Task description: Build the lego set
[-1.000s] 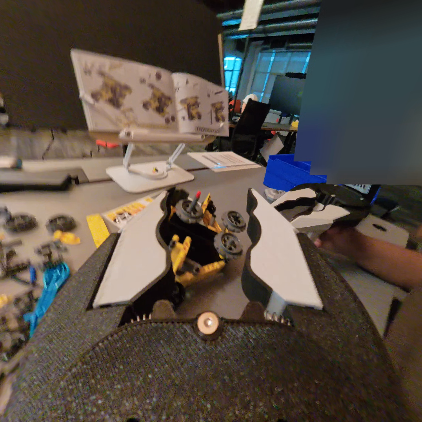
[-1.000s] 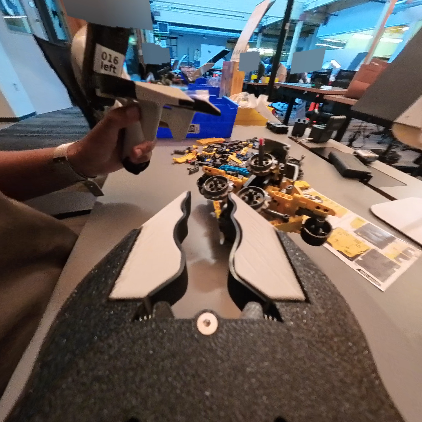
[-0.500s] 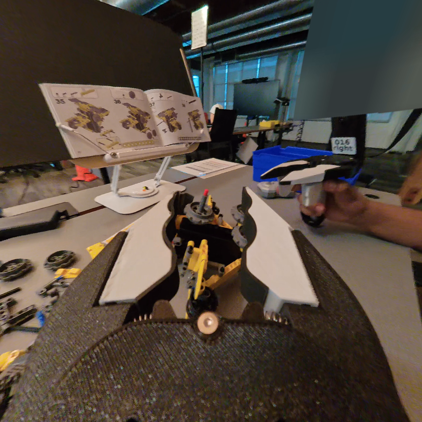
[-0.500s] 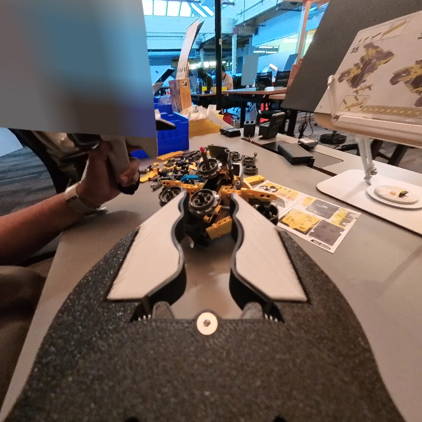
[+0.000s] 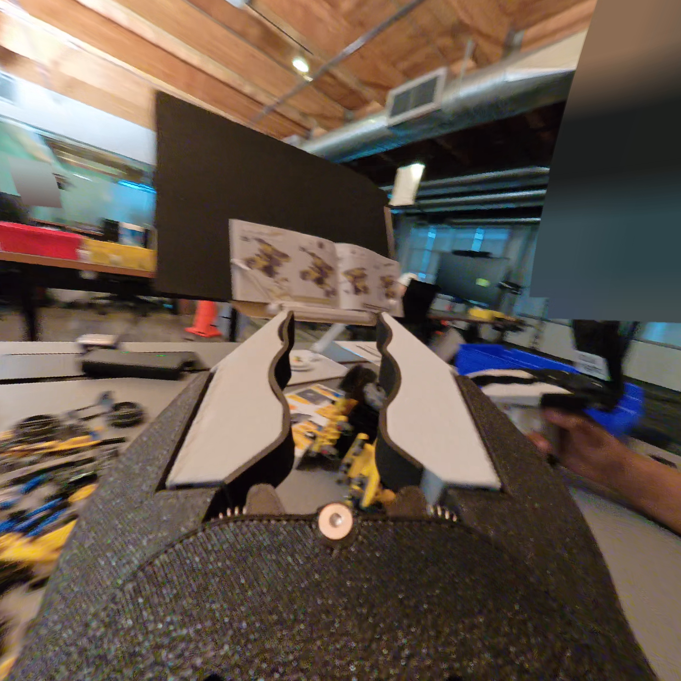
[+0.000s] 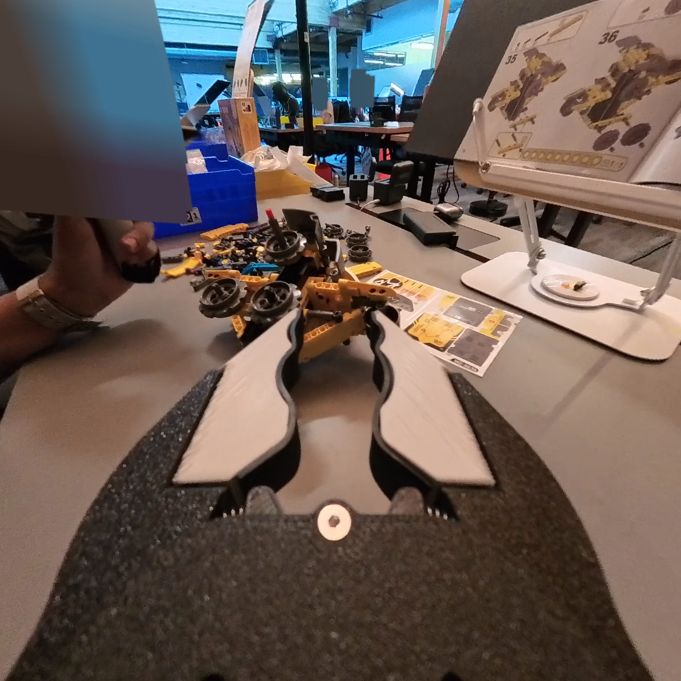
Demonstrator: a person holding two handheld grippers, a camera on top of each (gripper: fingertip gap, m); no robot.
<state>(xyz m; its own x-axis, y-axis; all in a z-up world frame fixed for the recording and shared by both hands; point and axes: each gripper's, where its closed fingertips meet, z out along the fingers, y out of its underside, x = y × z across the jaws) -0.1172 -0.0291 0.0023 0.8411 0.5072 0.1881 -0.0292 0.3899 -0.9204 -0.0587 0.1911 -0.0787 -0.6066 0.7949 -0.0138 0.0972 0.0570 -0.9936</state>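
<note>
While both spread: two tools, left tool (image 5: 334, 324), right tool (image 6: 333, 313), around one model (image 6: 294, 291).

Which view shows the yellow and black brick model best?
The right wrist view: the brick model is sharp and almost whole on the table. The left wrist view shows only blurred yellow parts between its fingers.

I see an open instruction booklet (image 6: 575, 99) propped on a white stand (image 6: 575, 309). Just beside the stand's base, toward the blue bin (image 6: 221, 191), a yellow sticker sheet (image 6: 460, 328) lies flat on the grey table (image 6: 110, 405). Behind the stand rises a black board (image 5: 250, 221).
</note>
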